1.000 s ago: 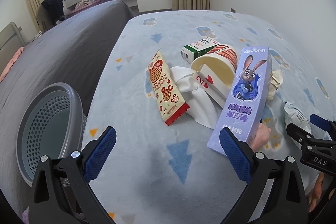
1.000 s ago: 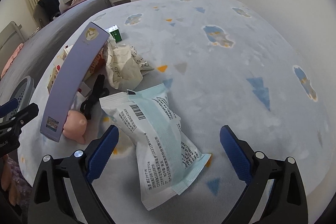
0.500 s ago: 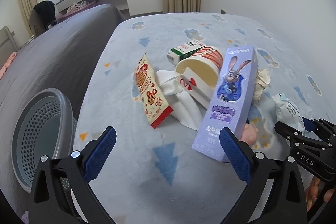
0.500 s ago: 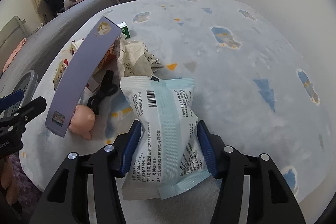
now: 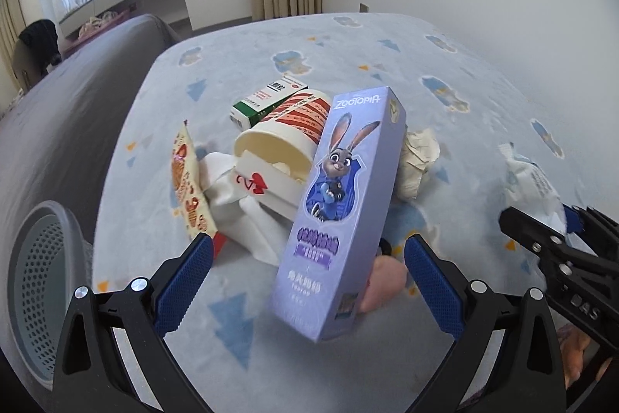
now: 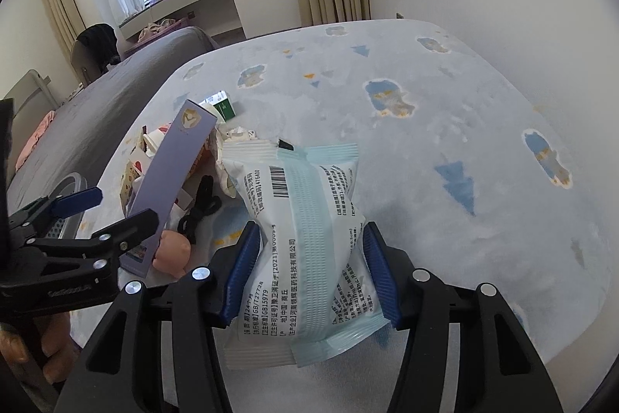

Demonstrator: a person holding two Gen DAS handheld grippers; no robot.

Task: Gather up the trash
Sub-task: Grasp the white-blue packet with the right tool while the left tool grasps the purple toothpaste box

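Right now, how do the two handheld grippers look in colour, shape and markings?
Both are alike: the left gripper and right gripper have black angular frames with silver round bolts and two fingers faced with blue textured pads. Raised lettering runs along the black body, too small to read fully. No cables or sleeves show.

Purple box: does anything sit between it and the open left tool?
Nothing visible does. The purple box already stands between the left tool's open jaws, untouched by either pad. A pink toy lies just behind the box.
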